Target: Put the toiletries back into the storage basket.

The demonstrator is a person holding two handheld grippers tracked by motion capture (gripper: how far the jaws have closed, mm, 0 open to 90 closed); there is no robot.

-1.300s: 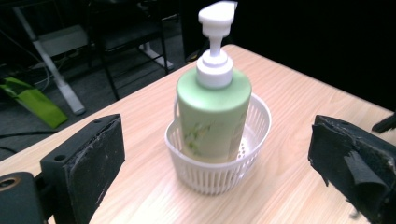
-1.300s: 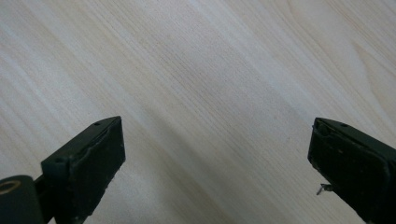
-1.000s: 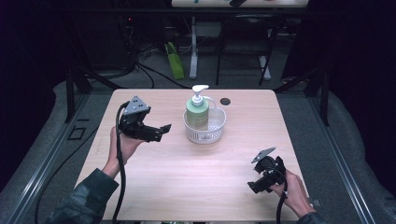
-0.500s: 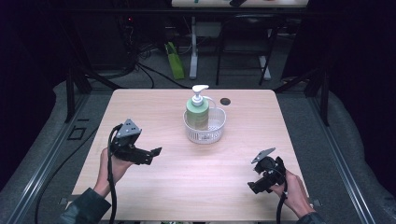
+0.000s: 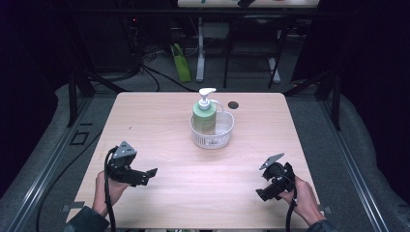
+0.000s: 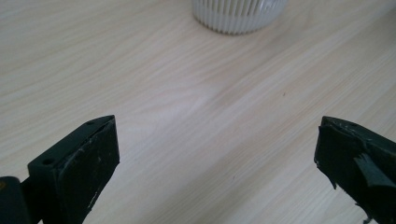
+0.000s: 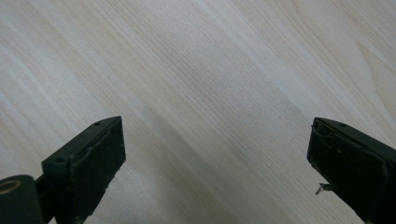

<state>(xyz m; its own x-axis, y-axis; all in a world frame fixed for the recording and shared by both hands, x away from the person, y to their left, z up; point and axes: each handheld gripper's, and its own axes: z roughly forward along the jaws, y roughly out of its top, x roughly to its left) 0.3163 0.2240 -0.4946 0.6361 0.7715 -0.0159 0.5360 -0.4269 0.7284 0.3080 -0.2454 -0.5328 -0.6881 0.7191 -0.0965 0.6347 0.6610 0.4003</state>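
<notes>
The green pump bottle stands upright inside the white basket just above the frame's centre, while the left gripper at lower left and the right gripper at lower right both gape empty over the table.

Both hands are low at the near edge, well apart from each other. The left hand grips the left gripper with its jaws pointing right and a bit forward, spread wide with nothing between them. The right hand holds the right gripper angled down and to the left, jaws also wide apart and empty. Cables trail back from both toward the forearms.
</notes>
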